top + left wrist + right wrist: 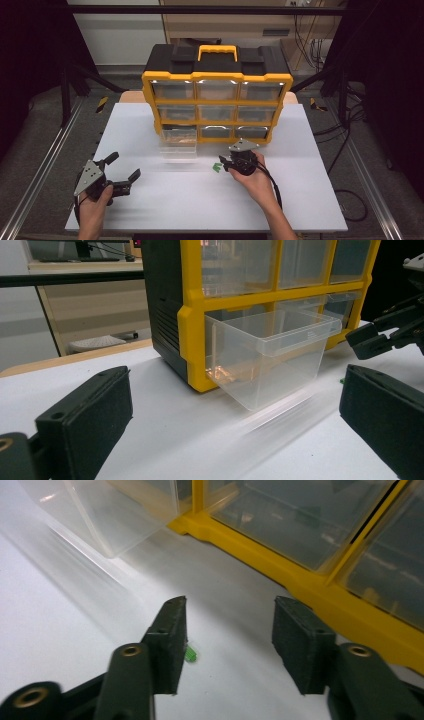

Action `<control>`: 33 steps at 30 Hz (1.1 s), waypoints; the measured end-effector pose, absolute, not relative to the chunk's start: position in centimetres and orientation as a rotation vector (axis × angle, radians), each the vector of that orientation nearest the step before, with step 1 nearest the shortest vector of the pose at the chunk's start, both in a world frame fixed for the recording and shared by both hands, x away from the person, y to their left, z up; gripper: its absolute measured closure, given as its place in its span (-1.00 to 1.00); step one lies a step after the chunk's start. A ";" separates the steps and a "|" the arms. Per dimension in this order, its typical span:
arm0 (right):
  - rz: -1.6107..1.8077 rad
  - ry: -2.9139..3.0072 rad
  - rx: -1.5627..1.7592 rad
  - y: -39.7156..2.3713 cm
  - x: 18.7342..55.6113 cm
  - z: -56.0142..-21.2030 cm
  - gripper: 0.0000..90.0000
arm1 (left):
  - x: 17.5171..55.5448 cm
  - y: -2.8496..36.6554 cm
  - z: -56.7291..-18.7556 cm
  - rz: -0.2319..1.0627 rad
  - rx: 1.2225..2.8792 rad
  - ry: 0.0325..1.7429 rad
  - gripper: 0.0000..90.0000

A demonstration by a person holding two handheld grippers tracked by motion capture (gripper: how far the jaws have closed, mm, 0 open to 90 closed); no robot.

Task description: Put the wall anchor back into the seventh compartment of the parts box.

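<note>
A yellow and black drawer cabinet (216, 80) stands at the back of the white tabletop (165, 205). Its bottom left clear drawer (179, 142) is pulled far out, as the left gripper view shows (270, 355). A small green piece (216, 167) lies on the table in front of the cabinet. My right gripper (223, 162) is low over the table just right of it, jaws partly apart with nothing between them. In the right gripper view the green piece (191, 654) peeks out beside the left jaw of that gripper (230, 610). My left gripper (125, 166) rests wide open at the front left.
The cabinet's other drawers (217, 90) are pushed in, and a yellow carry handle (217, 51) sits on top. From the left gripper (235, 390), the right gripper (390, 330) shows beyond the open drawer. Metal rails (45, 160) run along the table's sides.
</note>
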State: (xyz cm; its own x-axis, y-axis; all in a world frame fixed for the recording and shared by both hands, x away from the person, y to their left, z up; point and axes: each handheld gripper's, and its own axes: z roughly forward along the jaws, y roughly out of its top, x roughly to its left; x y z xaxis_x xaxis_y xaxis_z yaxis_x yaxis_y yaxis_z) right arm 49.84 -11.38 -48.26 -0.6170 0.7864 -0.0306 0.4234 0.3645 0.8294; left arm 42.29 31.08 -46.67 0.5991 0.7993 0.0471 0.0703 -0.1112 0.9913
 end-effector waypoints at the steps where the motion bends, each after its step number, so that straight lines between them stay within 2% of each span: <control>1: 1.153 2.219 1.052 -11.3 49.9 -48.4 0.20 | 42.3 31.1 -46.7 0.728 1.580 0.749 -0.99; 12: 1.106 2.337 1.020 -10.0 50.4 -49.2 0.50 | 42.3 31.0 -46.7 0.727 1.582 0.749 -0.99; 33: 1.108 2.425 1.030 -9.6 51.1 -49.9 0.77 | 42.4 31.0 -46.7 0.726 1.587 0.755 -0.99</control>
State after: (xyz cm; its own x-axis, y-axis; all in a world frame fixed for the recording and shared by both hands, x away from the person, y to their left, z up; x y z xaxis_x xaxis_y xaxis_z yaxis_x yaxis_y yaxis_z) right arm 51.08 -9.64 -49.93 -0.7057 0.7076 0.0366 0.4909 0.4510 0.7454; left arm 42.38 31.05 -46.74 0.5982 0.8000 0.0462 0.0780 -0.1154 0.9902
